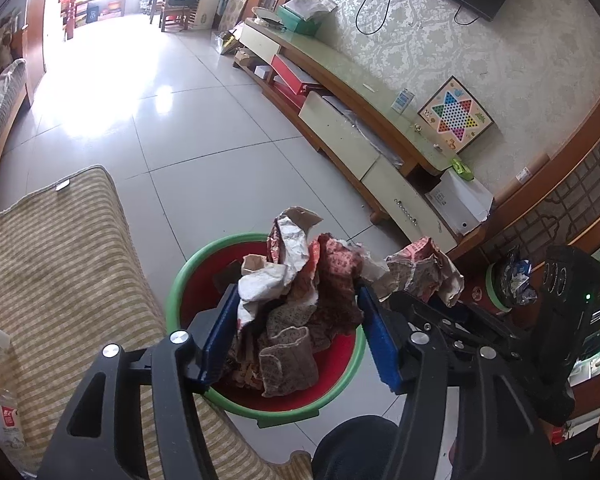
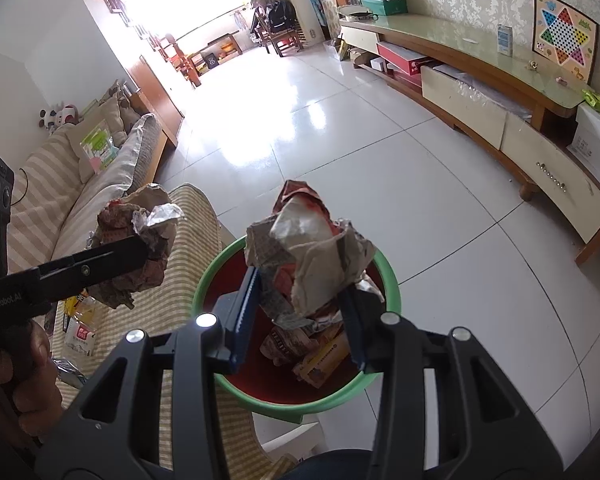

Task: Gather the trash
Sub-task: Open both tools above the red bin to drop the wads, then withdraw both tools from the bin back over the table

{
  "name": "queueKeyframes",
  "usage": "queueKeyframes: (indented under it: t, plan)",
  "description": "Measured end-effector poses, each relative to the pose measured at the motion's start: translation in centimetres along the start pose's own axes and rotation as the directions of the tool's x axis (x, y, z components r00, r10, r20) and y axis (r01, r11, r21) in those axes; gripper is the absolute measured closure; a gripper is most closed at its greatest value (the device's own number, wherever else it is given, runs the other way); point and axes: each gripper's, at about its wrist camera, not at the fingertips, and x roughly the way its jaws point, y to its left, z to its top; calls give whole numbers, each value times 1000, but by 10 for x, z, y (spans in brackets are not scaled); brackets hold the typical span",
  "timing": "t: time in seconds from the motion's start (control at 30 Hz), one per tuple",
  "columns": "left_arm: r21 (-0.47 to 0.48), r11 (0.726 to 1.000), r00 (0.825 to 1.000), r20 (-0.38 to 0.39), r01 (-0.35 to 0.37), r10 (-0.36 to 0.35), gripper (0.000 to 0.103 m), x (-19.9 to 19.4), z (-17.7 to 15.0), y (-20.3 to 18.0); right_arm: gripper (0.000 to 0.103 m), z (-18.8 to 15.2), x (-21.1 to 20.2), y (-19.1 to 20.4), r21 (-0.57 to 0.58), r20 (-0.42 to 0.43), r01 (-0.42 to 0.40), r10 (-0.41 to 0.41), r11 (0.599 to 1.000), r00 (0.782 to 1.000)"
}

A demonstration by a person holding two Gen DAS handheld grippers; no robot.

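Observation:
A red bin with a green rim (image 1: 180,280) (image 2: 392,280) stands on the tiled floor and holds several crumpled papers and a flat carton. My left gripper (image 1: 298,294) hangs over it, blue pads on both sides of a crumpled red-and-white paper wad (image 1: 292,280) that fills the gap and touches both. From the right wrist view the left gripper (image 2: 140,248) shows side-on with that wad (image 2: 136,240) at its tips. My right gripper (image 2: 300,284) is shut on another crumpled paper wad (image 2: 308,252) (image 1: 424,268) just above the bin.
A striped sofa cushion (image 1: 60,260) borders the bin on the left, with a plastic bottle (image 1: 0,364) and wrappers on it. A low TV cabinet (image 1: 360,92) runs along the right wall. A small green-rimmed pot with foil scraps (image 1: 512,280) stands at right. A person's hand (image 2: 20,380) holds the left gripper.

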Motion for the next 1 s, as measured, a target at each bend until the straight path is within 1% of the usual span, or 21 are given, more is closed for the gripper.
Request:
queueKeyframes:
  t: [0.1, 0.13, 0.17, 0.3, 0.33, 0.4, 0.43, 0.47, 0.5, 0.53, 0.57, 0.6, 0.63, 0.67, 0.87, 0.9, 0.93, 0.97, 1.0]
  plan:
    - [-13, 1000, 1000, 9, 11, -11, 37, -2, 2, 1, 64, 0, 1, 0, -2, 0, -4, 4, 1000, 1000]
    - [-17, 1000, 1000, 9, 12, -12, 34, -3, 2, 1, 64, 1, 2, 1, -2, -1, -6, 6, 1000, 1000]
    - [-19, 1000, 1000, 13, 13, -12, 29, -4, 2, 2, 64, 1, 2, 1, -4, -1, -8, 8, 1000, 1000]
    - [-27, 1000, 999, 41, 4, -3, 28, -15, 4, 5, 64, 3, 3, 4, -12, 0, -16, 16, 1000, 1000]
    - [-31, 1000, 999, 49, 1, 1, 28, -18, 4, 7, 62, 3, 4, 5, -14, -2, -20, 20, 1000, 1000]
    - [-37, 999, 998, 61, -7, 10, 28, -24, 6, 12, 54, 3, 4, 9, -21, 0, -24, 24, 999, 1000]
    - [-39, 999, 998, 65, -13, 15, 28, -27, 5, 14, 53, 2, 4, 12, -28, 1, -19, 20, 999, 1000]
    - [-38, 999, 998, 67, -19, 21, 28, -30, 5, 16, 47, 2, 4, 15, -37, 1, -14, 14, 999, 1000]
    - [-35, 999, 997, 70, -26, 29, 28, -33, 4, 17, 35, 2, 5, 16, -45, 0, -9, 9, 999, 1000]
    - [-32, 999, 997, 72, -34, 36, 28, -37, 3, 19, 27, 1, 4, 19, -51, 5, -2, 3, 999, 1000]
    - [-32, 999, 996, 75, -39, 41, 28, -41, 1, 21, 17, 1, 2, 23, -56, 15, 1, -1, 998, 1000]
    - [-31, 999, 996, 78, -44, 46, 28, -45, 0, 23, 10, 1, 0, 26, -65, 26, 5, -3, 998, 1000]
    - [-31, 998, 995, 83, -50, 53, 27, -49, -1, 26, 7, 1, -1, 31, -76, 32, 12, -9, 997, 999]
    - [-33, 998, 994, 87, -58, 61, 27, -54, -2, 28, 5, 1, -2, 35, -86, 34, 16, -13, 996, 999]
    - [-70, 994, 990, 113, -80, 88, 26, -84, -12, 50, 5, 1, -5, 64, -135, 31, 3, 1, 991, 1000]
    - [-74, 993, 988, 119, -87, 96, 18, -89, -14, 52, 5, 0, -6, 69, -142, 32, -1, 5, 990, 999]
    - [-79, 992, 986, 129, -95, 105, 14, -95, -17, 55, 5, 0, -7, 73, -149, 32, -5, 10, 989, 999]
    - [-82, 991, 983, 141, -103, 114, 11, -102, -18, 57, 5, 0, -8, 80, -155, 32, -7, 12, 988, 999]
    - [-84, 991, 981, 150, -108, 120, 11, -109, -21, 60, 5, -1, -9, 86, -161, 32, -10, 15, 987, 999]
